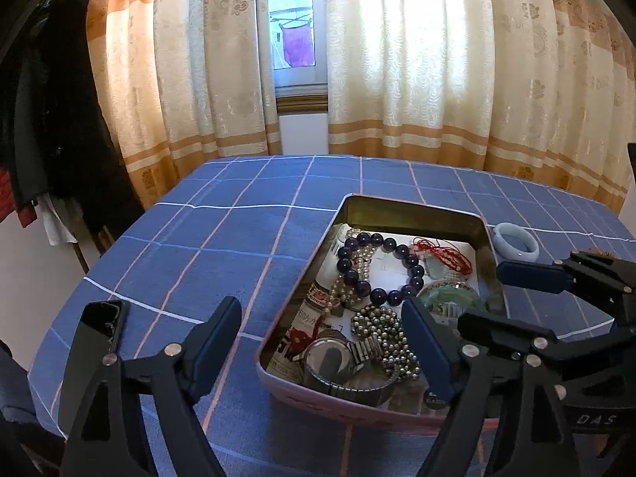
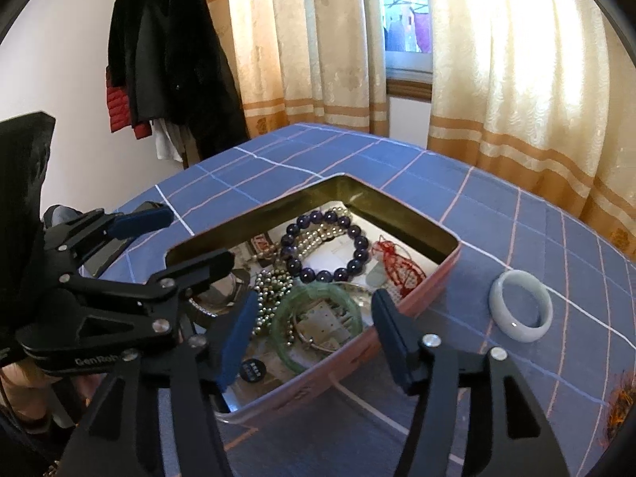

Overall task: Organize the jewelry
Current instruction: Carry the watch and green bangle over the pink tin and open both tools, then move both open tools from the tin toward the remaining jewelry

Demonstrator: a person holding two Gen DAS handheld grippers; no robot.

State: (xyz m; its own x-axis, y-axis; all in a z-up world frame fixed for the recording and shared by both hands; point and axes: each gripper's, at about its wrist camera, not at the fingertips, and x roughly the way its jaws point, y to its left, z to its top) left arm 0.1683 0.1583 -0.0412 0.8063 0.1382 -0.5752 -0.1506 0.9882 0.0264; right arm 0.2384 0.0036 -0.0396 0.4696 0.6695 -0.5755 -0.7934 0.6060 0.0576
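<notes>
A pink tin (image 1: 409, 208) stands open on a blue checked tablecloth (image 1: 222, 246) before drawn curtains (image 1: 417, 59). Inside the tin lie a purple bead bracelet (image 1: 381, 268), a pearl strand (image 1: 349, 278), a metal-bead strand (image 1: 387, 334), a wristwatch (image 1: 338, 361), a red cord (image 1: 445, 256) and a green bangle (image 2: 318, 324). A pale bangle (image 2: 521, 305) lies on the cloth just outside the tin's right wall. A dark phone (image 1: 99, 326) lies on the cloth well left of the tin. The left gripper (image 1: 318, 342) hovers at the tin's near left corner, fingers wide apart, nothing between them. The right gripper (image 2: 314, 334) hovers over the tin's near right part above the green bangle, fingers apart, gripping nothing. Coats (image 2: 167, 47) hang on the wall beyond the tin.
</notes>
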